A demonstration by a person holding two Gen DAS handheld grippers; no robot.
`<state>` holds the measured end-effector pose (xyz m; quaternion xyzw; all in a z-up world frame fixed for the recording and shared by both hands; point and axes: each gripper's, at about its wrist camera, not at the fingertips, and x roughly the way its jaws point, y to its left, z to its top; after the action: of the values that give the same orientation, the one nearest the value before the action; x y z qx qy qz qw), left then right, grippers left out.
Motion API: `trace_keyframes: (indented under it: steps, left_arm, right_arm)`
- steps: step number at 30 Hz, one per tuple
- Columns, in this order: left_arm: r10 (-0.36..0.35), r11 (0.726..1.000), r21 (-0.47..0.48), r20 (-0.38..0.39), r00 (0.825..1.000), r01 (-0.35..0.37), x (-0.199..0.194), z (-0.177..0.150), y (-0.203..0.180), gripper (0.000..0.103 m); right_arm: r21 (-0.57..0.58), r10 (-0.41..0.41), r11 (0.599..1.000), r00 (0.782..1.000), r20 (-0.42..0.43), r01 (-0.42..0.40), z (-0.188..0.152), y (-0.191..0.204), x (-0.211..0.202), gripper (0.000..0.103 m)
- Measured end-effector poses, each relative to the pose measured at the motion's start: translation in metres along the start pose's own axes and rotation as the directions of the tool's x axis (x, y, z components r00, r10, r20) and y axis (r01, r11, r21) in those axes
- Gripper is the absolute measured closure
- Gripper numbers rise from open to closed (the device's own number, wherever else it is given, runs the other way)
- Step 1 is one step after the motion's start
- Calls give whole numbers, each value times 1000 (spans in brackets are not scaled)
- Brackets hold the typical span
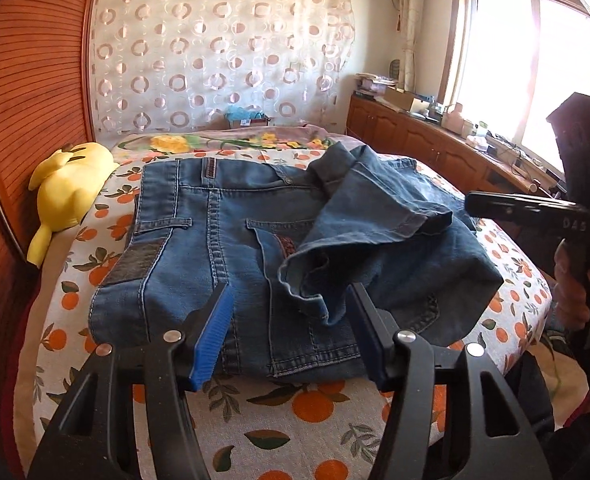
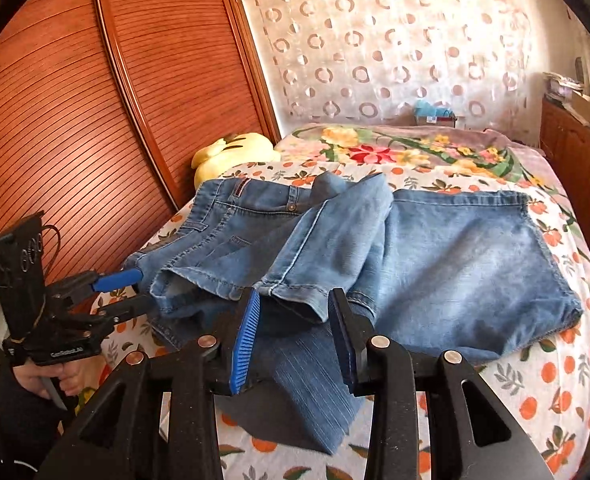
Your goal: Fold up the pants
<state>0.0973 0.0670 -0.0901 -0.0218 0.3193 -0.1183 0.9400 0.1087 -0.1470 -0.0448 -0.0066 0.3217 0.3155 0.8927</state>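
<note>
Left gripper (image 1: 289, 320) at six o'clock, jaws apart, nothing pinched, hovering over the jeans (image 1: 235, 248). Right gripper (image 2: 295, 336) likewise parted above a leg hem. Jeans lie mid-bed (image 2: 535, 380), legs doubled toward the waistband; yellow plush (image 1: 71, 188) at ten o'clock.

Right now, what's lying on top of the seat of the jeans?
The jeans' own leg ends are folded back over the seat, rumpled. They cover most of the right back pocket; the left pocket is clear.
</note>
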Motion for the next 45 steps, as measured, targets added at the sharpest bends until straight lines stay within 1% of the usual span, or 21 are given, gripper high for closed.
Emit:
trace_keyframes:
  steps: [4, 6, 10, 13, 15, 16, 17, 18, 19, 20, 22, 24, 28, 32, 34, 36, 38, 40, 42, 43, 45]
  left_arm:
    - [-4, 1000, 3, -2, 1000, 4, 0, 0, -2, 43]
    - [-14, 1000, 2, -4, 1000, 14, 1, 0, -2, 47]
    - [-29, 1000, -3, -17, 999, 29, 8, 1, -1, 49]
    - [-43, 999, -11, -46, 998, 43, 18, 1, 0, 56]
    - [-58, 998, -17, -63, 996, 57, 24, 1, 0, 64]
    - [-64, 998, -22, -69, 996, 62, 26, 1, 0, 66]
    - [-71, 997, -27, -71, 995, 70, 27, 2, 0, 74]
    - [-78, 997, -31, -68, 995, 76, 27, 2, 0, 82]
    - [-82, 996, -32, -65, 995, 80, 25, 3, -1, 84]
    - [-84, 996, -31, -53, 995, 82, 22, 3, -2, 90]
    - [-82, 996, -30, -20, 996, 81, 14, 5, -1, 93]
    - [-49, 999, -19, 13, 999, 49, 3, 7, 1, 96]
    - [-47, 996, -77, 65, 997, 52, -22, 8, 22, 96]
    - [-13, 994, -103, 104, 995, 23, -46, 8, 41, 96]
    - [14, 993, -119, 106, 994, -1, -51, 5, 51, 96]
    - [59, 989, -143, 89, 994, -46, -50, 1, 65, 96]
    - [89, 984, -161, 59, 994, -78, -45, -3, 75, 96]
    - [111, 980, -169, 26, 993, -105, -41, -7, 81, 89]
    - [120, 979, -165, 9, 993, -116, -39, -10, 84, 80]
    - [118, 980, -162, 11, 993, -114, -40, -11, 83, 77]
    - [110, 982, -159, 24, 994, -104, -42, -10, 83, 65]
  right_arm:
    - [-10, -12, 1000, 1000, 4, 12, -7, -5, -7, 64]
    - [-11, -21, 1000, 1000, -16, 20, -8, -9, 0, 64]
    - [-21, -21, 1000, 998, -64, 20, -8, -16, 12, 64]
    - [-28, -28, 999, 996, -88, 25, 5, -25, 23, 64]
    - [-38, -18, 999, 996, -82, 15, 12, -28, 22, 64]
    - [-44, -16, 999, 997, -76, 12, 18, -29, 23, 72]
    - [-58, -11, 998, 997, -76, 7, 23, -27, 25, 90]
    - [-74, -10, 997, 997, -79, 4, 29, -25, 27, 94]
    - [-89, -7, 996, 997, -76, 0, 35, -24, 29, 96]
    - [-103, 3, 995, 998, -67, -10, 44, -23, 32, 99]
    - [-122, 17, 992, 999, -49, -23, 60, -20, 34, 100]
    - [-141, 27, 990, 999, -30, -31, 80, -15, 38, 100]
    - [-185, 65, 980, 998, -17, -67, 124, 2, 53, 101]
    - [-227, 132, 965, 991, -26, -135, 155, 32, 77, 101]
    - [-228, 165, 959, 986, -34, -168, 166, 46, 91, 101]
    - [-222, 197, 954, 979, -49, -203, 176, 57, 109, 101]
    - [-218, 210, 949, 973, -97, -227, 181, 62, 138, 100]
    - [-201, 197, 953, 968, -156, -226, 180, 63, 158, 97]
    - [-198, 181, 956, 968, -176, -215, 176, 57, 166, 91]
    - [-212, 168, 956, 970, -176, -204, 172, 54, 166, 86]
    - [-230, 136, 957, 974, -179, -176, 172, 56, 168, 75]
